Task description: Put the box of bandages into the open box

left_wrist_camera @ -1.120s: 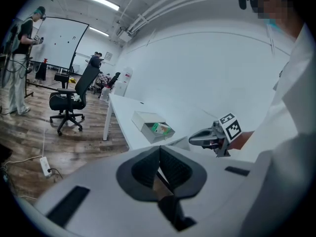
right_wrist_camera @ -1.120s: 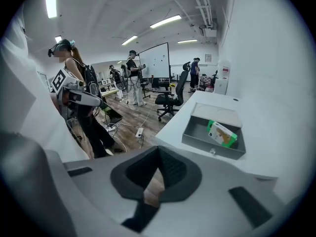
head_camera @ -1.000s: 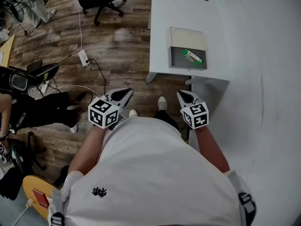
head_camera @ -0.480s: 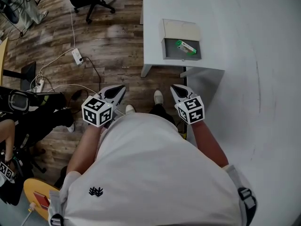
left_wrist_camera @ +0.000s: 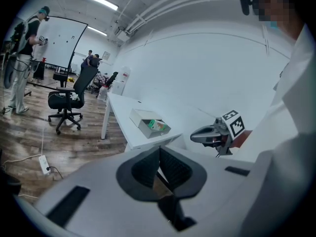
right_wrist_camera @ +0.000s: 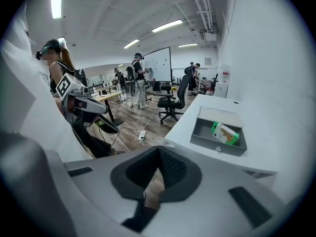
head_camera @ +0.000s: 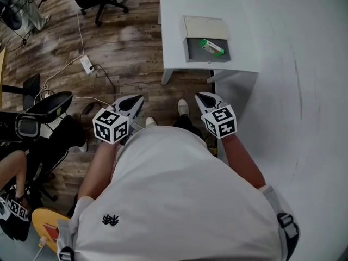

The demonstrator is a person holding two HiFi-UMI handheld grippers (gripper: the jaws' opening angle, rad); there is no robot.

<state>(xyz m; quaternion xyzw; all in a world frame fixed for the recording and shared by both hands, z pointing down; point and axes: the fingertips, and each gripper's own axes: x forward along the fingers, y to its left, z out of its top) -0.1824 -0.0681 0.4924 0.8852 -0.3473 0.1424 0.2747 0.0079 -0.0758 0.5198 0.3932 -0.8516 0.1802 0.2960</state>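
**Head view.** The left tongs (head_camera: 139,98) and the right tongs (head_camera: 202,97) are held low against the body with their tips pointing forward. Each is closed on nothing. The open box (head_camera: 190,49) is seen on the table (head_camera: 244,26), well ahead of both tips and more in line with the right tongs. The bandage box (head_camera: 211,47) lies inside it, on the right-tongs side. Compared with a second ago, the table edge and the open box are set farther ahead of the tips, and more bare floor is shown between them. The tongs themselves have been kept shut and close to the body. The bandage box was already in the open box a second ago, so only the distance has changed.

**Left gripper view.** The pads of the left tongs (left_wrist_camera: 159,154) are pressed together with nothing between them. The open box (left_wrist_camera: 144,117) is seen far ahead, with the bandage box (left_wrist_camera: 159,126) inside it. The right tongs (left_wrist_camera: 197,134) are seen off to the right side.

**Right gripper view.** The pads of the right tongs (right_wrist_camera: 159,154) are likewise together and bare. The open box (right_wrist_camera: 217,143) sits ahead and to the right, well apart, and the bandage box (right_wrist_camera: 224,133) leans within it.

The placing is judged done, and a retreat from the table is judged to be under way.
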